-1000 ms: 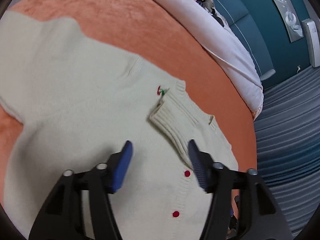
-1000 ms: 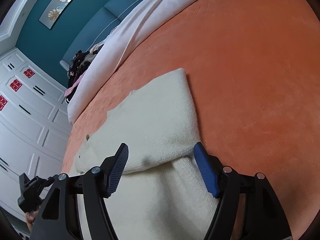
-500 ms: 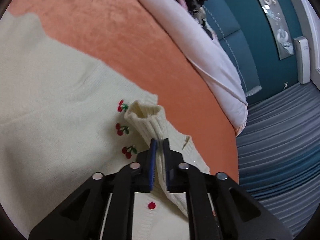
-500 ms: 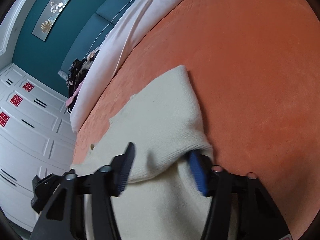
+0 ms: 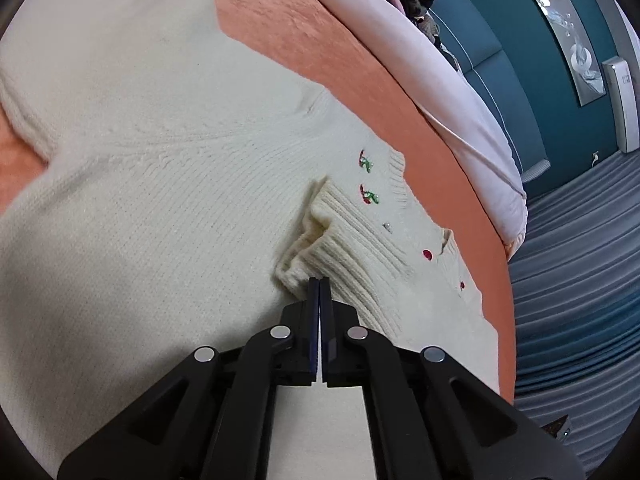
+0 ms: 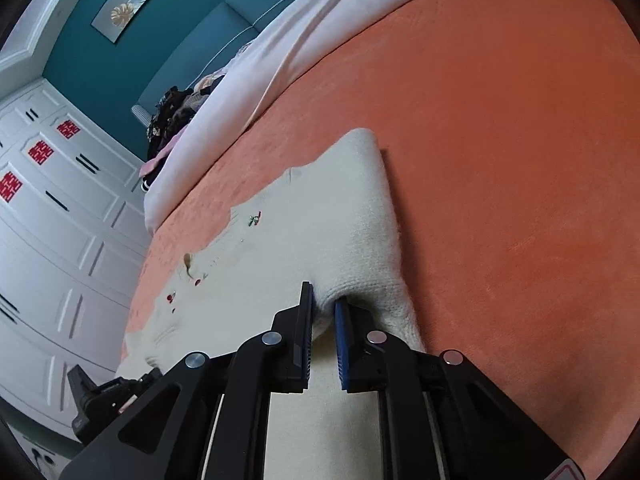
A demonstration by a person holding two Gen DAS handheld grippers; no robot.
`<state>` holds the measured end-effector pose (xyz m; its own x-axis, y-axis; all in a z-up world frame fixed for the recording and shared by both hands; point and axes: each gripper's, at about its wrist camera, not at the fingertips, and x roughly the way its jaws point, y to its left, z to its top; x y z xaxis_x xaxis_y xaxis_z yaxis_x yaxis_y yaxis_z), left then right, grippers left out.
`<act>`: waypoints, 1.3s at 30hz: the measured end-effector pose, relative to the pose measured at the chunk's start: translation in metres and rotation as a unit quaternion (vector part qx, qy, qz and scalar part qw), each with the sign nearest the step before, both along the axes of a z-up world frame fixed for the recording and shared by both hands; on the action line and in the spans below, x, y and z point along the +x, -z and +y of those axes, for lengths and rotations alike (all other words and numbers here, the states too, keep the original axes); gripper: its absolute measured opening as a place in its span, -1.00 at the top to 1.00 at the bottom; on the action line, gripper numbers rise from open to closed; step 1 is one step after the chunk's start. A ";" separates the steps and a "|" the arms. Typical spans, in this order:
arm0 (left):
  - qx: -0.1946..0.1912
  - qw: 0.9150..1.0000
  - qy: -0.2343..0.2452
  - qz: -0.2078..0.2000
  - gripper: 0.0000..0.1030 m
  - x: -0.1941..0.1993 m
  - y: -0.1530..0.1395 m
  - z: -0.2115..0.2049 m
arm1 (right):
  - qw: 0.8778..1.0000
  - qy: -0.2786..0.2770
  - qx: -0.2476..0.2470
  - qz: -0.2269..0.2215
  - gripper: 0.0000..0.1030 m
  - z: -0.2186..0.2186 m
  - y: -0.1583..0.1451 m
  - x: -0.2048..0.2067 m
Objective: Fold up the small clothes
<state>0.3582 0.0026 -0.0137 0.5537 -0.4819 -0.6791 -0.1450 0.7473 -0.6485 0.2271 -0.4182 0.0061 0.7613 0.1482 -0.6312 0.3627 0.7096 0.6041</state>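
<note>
On the orange bed [image 6: 500, 140], left tool [image 5: 320, 280] is pinching the cardigan [image 5: 160, 208] cuff [image 5: 304, 268] at 6 o'clock, right tool [image 6: 322, 300] is clamping its folded edge (likely for lifting and folding over).

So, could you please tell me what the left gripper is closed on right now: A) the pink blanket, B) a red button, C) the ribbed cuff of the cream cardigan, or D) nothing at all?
C: the left gripper is shut on the ribbed cuff of the cream cardigan.

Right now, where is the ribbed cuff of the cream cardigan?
In the left wrist view, the ribbed cuff lies center-right on the cardigan, pinched by the left gripper, beside the cherry embroidery.
</note>
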 end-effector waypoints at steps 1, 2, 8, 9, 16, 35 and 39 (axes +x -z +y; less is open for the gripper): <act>0.002 1.000 0.003 0.000 1.00 0.000 0.001 0.000 | 1.000 0.008 -0.006 0.001 0.77 0.001 -0.004 -0.005; 0.005 1.000 0.006 0.001 1.00 0.001 0.005 0.000 | 1.000 0.021 -0.016 0.002 0.75 0.002 -0.009 -0.012; 0.016 0.999 0.016 -0.024 1.00 -0.012 0.019 0.003 | 0.995 0.023 -0.097 0.001 0.70 0.009 -0.033 0.000; 0.022 0.999 0.019 -0.028 1.00 -0.013 0.019 0.002 | 0.994 0.015 -0.102 0.028 0.76 0.008 -0.022 0.012; -0.011 0.999 -0.032 -0.035 0.09 -0.039 -0.005 0.060 | 0.989 0.021 -0.141 0.034 0.54 0.029 -0.024 -0.023; -0.023 0.946 -0.324 -0.017 0.82 0.030 -0.030 0.358 | 0.979 -0.042 -0.188 0.072 -0.40 0.088 0.019 -0.073; 0.017 0.972 -0.191 -0.133 0.83 0.037 -0.113 0.263 | 0.980 -0.047 -0.182 0.065 -0.49 0.087 0.022 -0.073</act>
